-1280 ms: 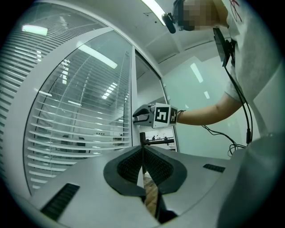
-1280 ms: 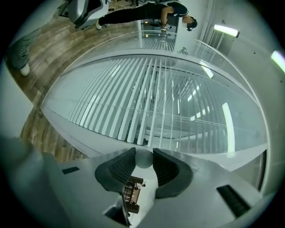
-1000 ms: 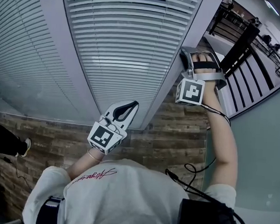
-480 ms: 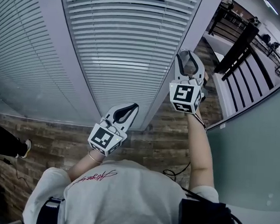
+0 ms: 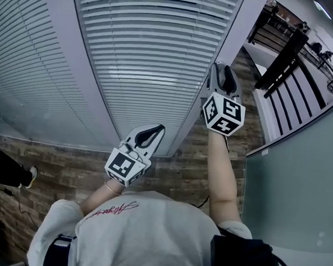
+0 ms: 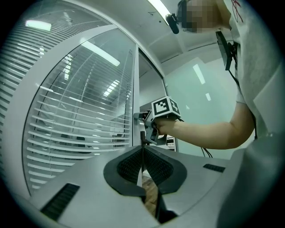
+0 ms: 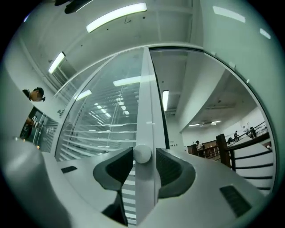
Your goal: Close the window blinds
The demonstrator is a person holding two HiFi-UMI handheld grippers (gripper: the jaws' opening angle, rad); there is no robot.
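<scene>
Head view shows the window blinds [image 5: 149,50] at the left, sealed behind glass. Gaps can be seen between the slats in the left gripper view, so the closing is judged unfinished. The left gripper [image 5: 159,126] is held low before the pane with its jaws pressed together on nothing, apparently parked because it is not needed. Further right, a small round knob [image 7: 142,153] is carried on the upright frame post [image 5: 231,38]; it is presumably the slat control, since the slats cannot be touched. The right gripper [image 5: 225,68] is raised to it. Its jaws have just been opening and are spread, with the knob between them but not seen to be squeezed. This is likely a release before a fresh twist.
</scene>
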